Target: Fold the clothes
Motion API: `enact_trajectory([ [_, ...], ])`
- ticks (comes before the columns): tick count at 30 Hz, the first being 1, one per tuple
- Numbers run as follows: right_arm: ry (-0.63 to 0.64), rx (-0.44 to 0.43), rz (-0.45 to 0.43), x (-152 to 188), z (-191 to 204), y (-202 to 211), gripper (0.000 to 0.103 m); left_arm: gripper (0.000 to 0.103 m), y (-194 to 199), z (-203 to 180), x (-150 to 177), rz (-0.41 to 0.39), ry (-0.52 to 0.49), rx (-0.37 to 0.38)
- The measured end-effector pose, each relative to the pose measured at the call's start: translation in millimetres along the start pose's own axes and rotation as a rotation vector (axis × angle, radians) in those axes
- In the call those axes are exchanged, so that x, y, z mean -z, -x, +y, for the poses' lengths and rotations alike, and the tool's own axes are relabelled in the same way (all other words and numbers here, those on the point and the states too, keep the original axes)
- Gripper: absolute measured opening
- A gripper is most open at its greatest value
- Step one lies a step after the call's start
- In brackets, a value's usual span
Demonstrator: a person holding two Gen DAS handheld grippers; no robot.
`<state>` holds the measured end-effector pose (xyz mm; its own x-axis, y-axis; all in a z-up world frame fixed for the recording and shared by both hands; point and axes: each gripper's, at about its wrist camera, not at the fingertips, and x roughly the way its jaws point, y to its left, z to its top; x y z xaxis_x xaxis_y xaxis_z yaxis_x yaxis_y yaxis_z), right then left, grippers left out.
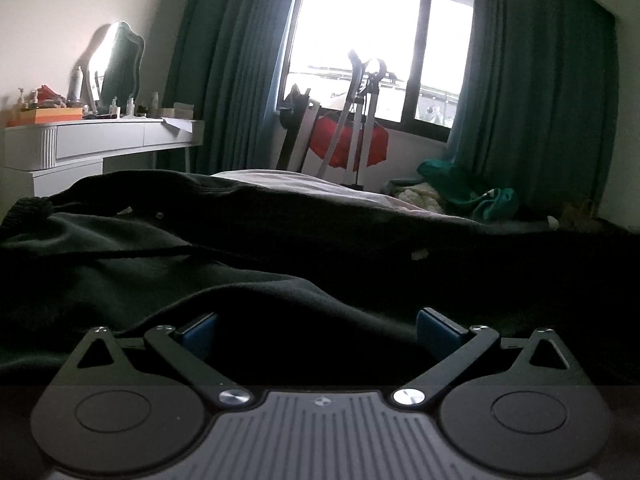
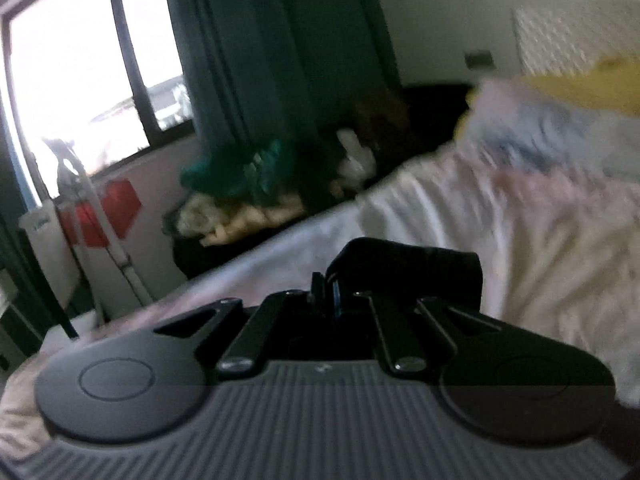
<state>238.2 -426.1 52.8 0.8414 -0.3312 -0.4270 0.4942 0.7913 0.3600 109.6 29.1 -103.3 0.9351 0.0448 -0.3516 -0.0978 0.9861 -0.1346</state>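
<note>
Right tool [image 2: 326, 280] apparently pinching rumpled black garment [image 2: 404, 268]; view blurred.

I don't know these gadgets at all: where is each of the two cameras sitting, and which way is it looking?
Left wrist view: sits behind the left hand-held gripper, jaws apart, low over the dark garment, facing the window and dressing table.
Right wrist view: sits behind the right hand-held gripper, jaws shut on a black piece of cloth, looking across the white bedding; blurred.
Shared: window, teal curtains, red item. No hand shows.
</note>
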Motion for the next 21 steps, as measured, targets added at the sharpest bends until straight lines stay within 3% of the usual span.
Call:
enact_trajectory([
  [5,-0.207,-0.035,0.132,64.7,-70.1,16.7,0.008,0.102,-0.8,-1.4,2.2,0.014,-0.012,-0.004],
  [10,-0.631,-0.145,0.299,97.2,-123.6,27.6,0.012,0.102,-1.3,0.6,3.2,0.041,-0.001,-0.014],
  [12,-0.677,-0.188,0.307,96.9,-120.6,29.5,0.023,0.102,-1.6,2.5,3.8,0.054,0.01,-0.018],
  [14,-0.696,-0.272,0.322,99.3,-110.6,26.4,0.064,0.102,-2.0,3.5,4.4,0.062,0.019,-0.024],
  [16,-0.705,-0.371,0.34,102.7,-98.1,21.5,0.082,0.102,-3.2,5.4,3.7,0.068,0.034,-0.024],
  [21,-0.729,-0.392,0.429,116.8,-79.5,-1.3,0.082,0.101,-5.7,14.1,-0.5,0.088,0.106,-0.002],
])
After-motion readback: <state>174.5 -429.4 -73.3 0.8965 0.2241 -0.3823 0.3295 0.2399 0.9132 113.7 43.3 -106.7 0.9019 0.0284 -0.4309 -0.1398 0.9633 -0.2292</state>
